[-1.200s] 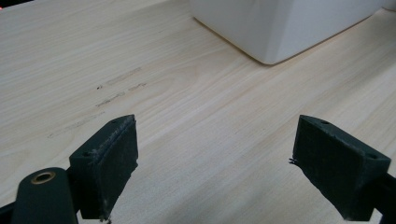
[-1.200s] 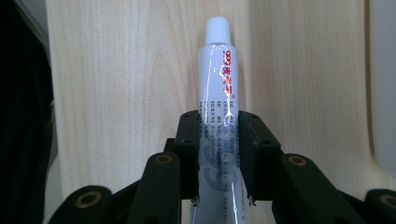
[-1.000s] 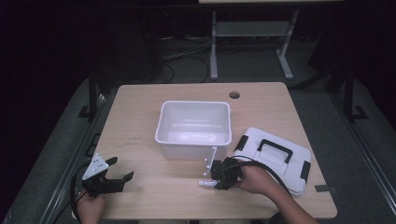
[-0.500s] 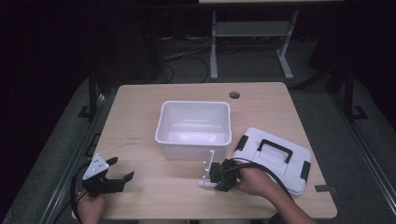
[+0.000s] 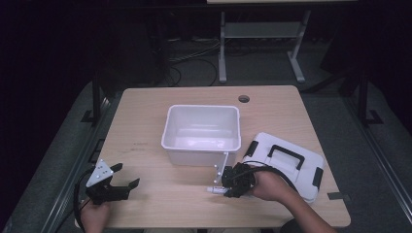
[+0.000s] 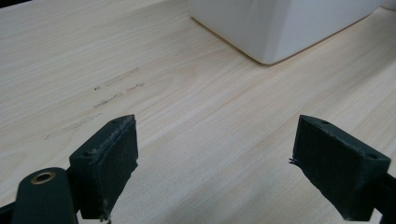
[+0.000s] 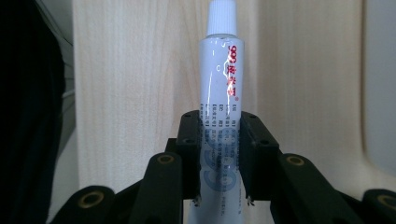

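While left tongs (image 6: 215,163) gape, right tongs (image 7: 219,154) clamp a white red-lettered tube (image 7: 219,93)

white tube (image 7: 219,112), white ribbed cap, red and blue print. black jaws, brass-coloured rivets. white plastic bin (image 5: 203,133). white lid (image 5: 286,165), black handle and black latches. pale wood-grain table (image 5: 145,116), faint dark scuffs. grey plate on left gripper (image 5: 114,187).

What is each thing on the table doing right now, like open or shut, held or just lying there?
White bin: open, lid off, nothing visible inside.
Lid: off, flat beside the bin.
Tube: capped, clamped in the right tool.
Right tool: shut on the tube.
Left tool: open, holding nothing.
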The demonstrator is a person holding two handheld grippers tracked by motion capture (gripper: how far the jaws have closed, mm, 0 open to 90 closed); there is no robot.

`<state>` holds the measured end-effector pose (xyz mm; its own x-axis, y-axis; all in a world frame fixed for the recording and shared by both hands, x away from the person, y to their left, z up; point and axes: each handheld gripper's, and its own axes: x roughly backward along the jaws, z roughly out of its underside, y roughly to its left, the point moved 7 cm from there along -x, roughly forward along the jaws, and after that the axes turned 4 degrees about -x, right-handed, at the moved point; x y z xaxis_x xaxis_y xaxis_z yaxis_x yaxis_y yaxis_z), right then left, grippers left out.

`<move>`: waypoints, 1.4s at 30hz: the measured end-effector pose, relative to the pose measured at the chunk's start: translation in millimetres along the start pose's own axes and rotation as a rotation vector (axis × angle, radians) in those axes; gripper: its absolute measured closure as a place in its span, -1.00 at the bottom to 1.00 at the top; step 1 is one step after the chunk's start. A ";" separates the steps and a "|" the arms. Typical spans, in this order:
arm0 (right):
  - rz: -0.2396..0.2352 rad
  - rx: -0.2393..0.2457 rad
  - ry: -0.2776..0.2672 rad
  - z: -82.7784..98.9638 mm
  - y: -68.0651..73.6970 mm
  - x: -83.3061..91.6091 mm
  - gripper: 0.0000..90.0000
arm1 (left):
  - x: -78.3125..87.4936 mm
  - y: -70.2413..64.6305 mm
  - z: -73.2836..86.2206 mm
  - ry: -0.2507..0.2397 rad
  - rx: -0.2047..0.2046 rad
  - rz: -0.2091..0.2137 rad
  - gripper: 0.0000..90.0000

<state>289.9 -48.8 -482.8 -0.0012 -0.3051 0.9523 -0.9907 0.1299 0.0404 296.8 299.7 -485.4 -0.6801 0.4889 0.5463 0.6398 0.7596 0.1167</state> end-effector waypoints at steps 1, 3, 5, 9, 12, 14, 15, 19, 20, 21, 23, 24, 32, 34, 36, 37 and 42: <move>0.004 -0.001 -0.010 -1.3 -0.6 4.1 0.59 | -0.1 -0.2 -0.1 -0.001 0.001 -0.001 -0.70; 0.003 -0.004 -0.018 -2.7 -0.8 8.8 0.59 | -0.1 -0.5 -0.3 -0.003 0.002 0.001 -0.70; -0.001 -0.010 -0.041 -6.0 -2.0 18.0 0.59 | 0.4 -0.1 -0.2 -0.002 0.001 -0.001 -0.70; 0.011 -0.012 -0.066 -12.6 -5.9 40.2 0.59 | 0.5 0.2 -0.1 -0.006 0.007 -0.003 -0.70; 0.019 -0.007 -0.068 -14.2 -6.5 44.2 0.59 | 0.6 0.2 -0.1 -0.006 0.006 -0.003 -0.70; 0.021 -0.007 -0.074 -19.8 -6.9 55.3 0.59 | 0.5 -0.1 -0.1 -0.005 0.010 -0.002 -0.70; 0.027 -0.002 -0.076 -24.1 -7.5 63.2 0.59 | 0.5 -0.1 -0.1 -0.005 0.010 -0.002 -0.70; 0.034 0.009 -0.092 -34.2 -9.8 79.3 0.59 | 0.8 0.5 0.0 -0.005 0.005 -0.002 -0.70; 0.034 0.009 -0.092 -34.2 -9.8 79.3 0.59 | 0.7 0.6 0.1 -0.004 0.005 -0.002 -0.70; 0.034 0.011 -0.101 -38.9 -11.3 86.0 0.59 | 0.6 0.4 -0.1 -0.005 0.007 -0.002 -0.70; 0.039 0.014 -0.101 -40.9 -12.9 88.6 0.59 | 0.7 0.0 -0.2 -0.005 0.006 -0.001 -0.70; 0.040 0.012 -0.096 -42.4 -14.1 91.0 0.59 | 0.7 -0.1 -0.3 -0.005 0.006 -0.001 -0.70; 0.049 0.013 -0.085 -56.9 -27.0 105.5 0.59 | 0.5 0.1 -0.3 -0.006 0.004 -0.002 -0.70; 0.052 0.013 -0.089 -60.6 -30.2 108.6 0.59 | 0.4 0.1 -0.3 -0.006 0.003 -0.003 -0.70; 0.057 0.016 -0.091 -64.7 -33.7 111.0 0.59 | 0.5 -0.1 -0.4 -0.007 0.002 -0.002 -0.70; 0.061 0.016 -0.087 -67.7 -37.2 112.2 0.59 | 0.5 0.0 -0.3 -0.006 0.003 -0.002 -0.70; 0.060 0.010 -0.091 -74.5 -44.6 115.7 0.59 | 0.5 0.0 -0.5 -0.007 0.002 -0.001 -0.70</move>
<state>344.1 -19.7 -351.9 -0.0721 -0.3818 0.9214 -0.9898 0.1413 -0.0189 296.6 299.8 -484.8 -0.6834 0.4908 0.5405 0.6382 0.7611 0.1158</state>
